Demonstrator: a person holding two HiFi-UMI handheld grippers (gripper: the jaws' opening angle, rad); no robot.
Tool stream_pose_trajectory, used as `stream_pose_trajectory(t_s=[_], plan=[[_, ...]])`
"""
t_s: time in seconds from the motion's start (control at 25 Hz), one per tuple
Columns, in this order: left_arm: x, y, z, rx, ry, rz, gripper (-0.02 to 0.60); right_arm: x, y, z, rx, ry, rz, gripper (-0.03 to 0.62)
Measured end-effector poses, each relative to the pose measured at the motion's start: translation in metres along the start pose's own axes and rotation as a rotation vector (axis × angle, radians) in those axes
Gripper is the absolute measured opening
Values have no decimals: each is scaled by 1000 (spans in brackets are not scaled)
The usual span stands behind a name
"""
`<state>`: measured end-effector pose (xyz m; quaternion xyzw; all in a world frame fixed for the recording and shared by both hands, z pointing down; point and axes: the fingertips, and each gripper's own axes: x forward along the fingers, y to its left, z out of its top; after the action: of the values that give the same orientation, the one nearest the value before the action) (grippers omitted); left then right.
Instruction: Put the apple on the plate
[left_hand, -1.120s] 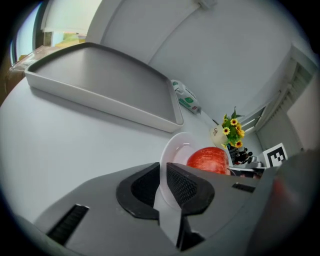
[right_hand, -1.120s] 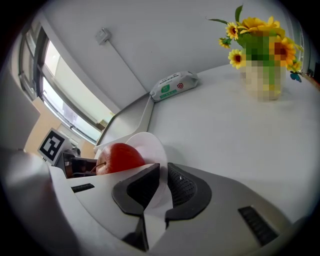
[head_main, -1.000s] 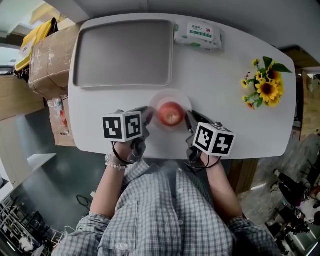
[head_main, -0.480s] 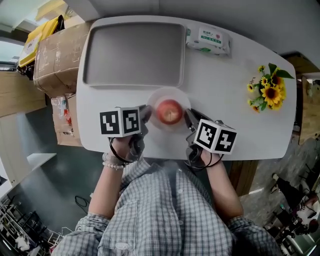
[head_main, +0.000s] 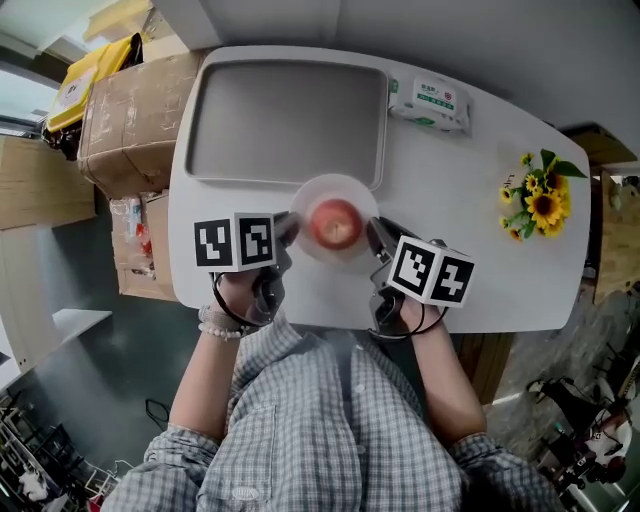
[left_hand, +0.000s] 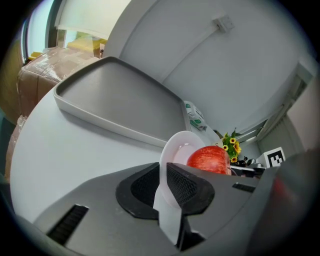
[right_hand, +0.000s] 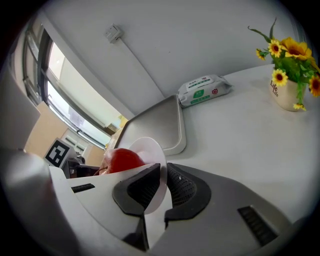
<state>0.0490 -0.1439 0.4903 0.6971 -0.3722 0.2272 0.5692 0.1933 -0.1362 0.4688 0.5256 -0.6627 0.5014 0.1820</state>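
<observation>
A red apple (head_main: 336, 222) lies on a small white plate (head_main: 335, 184). The plate is held above the white table (head_main: 460, 240), its far rim over the near edge of the grey tray (head_main: 285, 120). My left gripper (head_main: 287, 228) is shut on the plate's left rim and my right gripper (head_main: 375, 236) on its right rim. In the left gripper view the rim of the plate (left_hand: 175, 150) is pinched between the pads of the left gripper (left_hand: 162, 182), the apple (left_hand: 209, 159) behind. The right gripper view shows the right gripper (right_hand: 161, 187) clamping the plate (right_hand: 150, 150), with the apple (right_hand: 122, 160) to the left.
A pack of wipes (head_main: 430, 103) lies right of the tray. A pot of sunflowers (head_main: 540, 195) stands at the table's right end. Cardboard boxes (head_main: 125, 105) sit beyond the left edge. The person's torso is close to the near edge.
Both grippers have carried the plate with the apple away from the person toward the tray; its far rim now overlaps the tray's near edge. Both grips are unchanged.
</observation>
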Motion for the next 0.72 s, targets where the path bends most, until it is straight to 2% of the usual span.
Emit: stream_pose_trajectory(t_s=[0.48,0.72], plan=[[-8,19,49,-38,-58,-5,48,28,29,41,-38,-33,36,52],[-4,25,74,-30,-72,-19,48,43,36,63,-61,-43,47,51]])
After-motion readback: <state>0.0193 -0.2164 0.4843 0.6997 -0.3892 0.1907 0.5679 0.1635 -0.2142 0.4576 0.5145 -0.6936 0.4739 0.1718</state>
